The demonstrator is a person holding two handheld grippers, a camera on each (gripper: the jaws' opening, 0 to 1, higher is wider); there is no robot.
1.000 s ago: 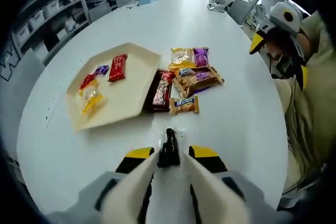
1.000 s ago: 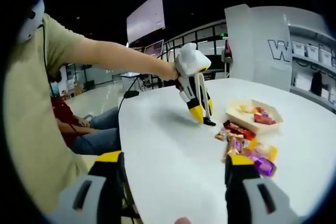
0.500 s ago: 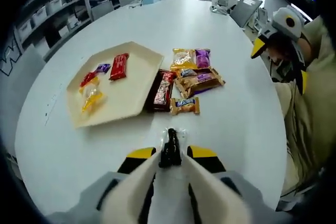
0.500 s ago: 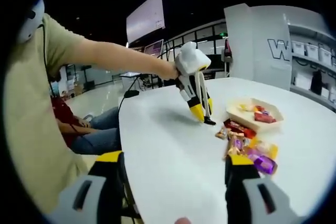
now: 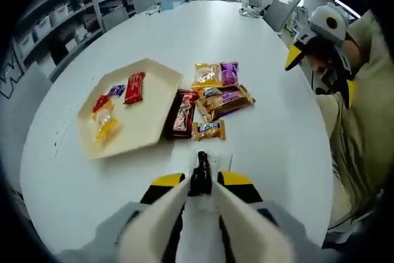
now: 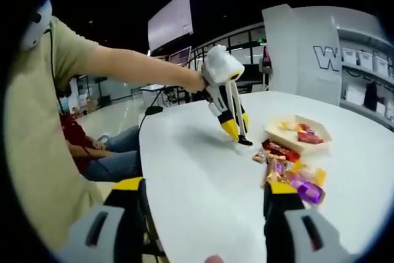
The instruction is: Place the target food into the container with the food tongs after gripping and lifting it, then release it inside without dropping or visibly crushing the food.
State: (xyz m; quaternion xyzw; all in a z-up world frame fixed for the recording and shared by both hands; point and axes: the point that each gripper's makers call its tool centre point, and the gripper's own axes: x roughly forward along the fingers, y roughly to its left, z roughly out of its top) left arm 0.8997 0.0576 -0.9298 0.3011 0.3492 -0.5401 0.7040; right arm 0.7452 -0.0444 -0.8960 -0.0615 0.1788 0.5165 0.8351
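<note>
Black food tongs (image 5: 200, 175) stick out between the jaws of my left gripper (image 5: 199, 186), which is shut on them. Their tip hangs just short of a caramel snack bar (image 5: 209, 129) at the near edge of a pile of wrapped snacks (image 5: 218, 90). To the pile's left lies a beige hexagonal tray (image 5: 151, 108) holding a red bar (image 5: 133, 87) and several small candies. In the right gripper view, the left gripper (image 6: 236, 132) points the tongs (image 6: 245, 141) down at the table beside the tray (image 6: 276, 134) and snacks (image 6: 284, 165). My right gripper (image 6: 203, 196) is open and empty.
The round white table (image 5: 265, 146) has bare surface around the tray and pile. The right gripper (image 5: 320, 73) hangs off the table's right edge, against the person's beige shirt. Shelves with bins (image 5: 58, 13) stand beyond the far left; chairs (image 5: 281, 9) at the far end.
My left gripper has lifted slightly with the tongs, and its view has shifted a little. The right gripper has stayed still and open.
</note>
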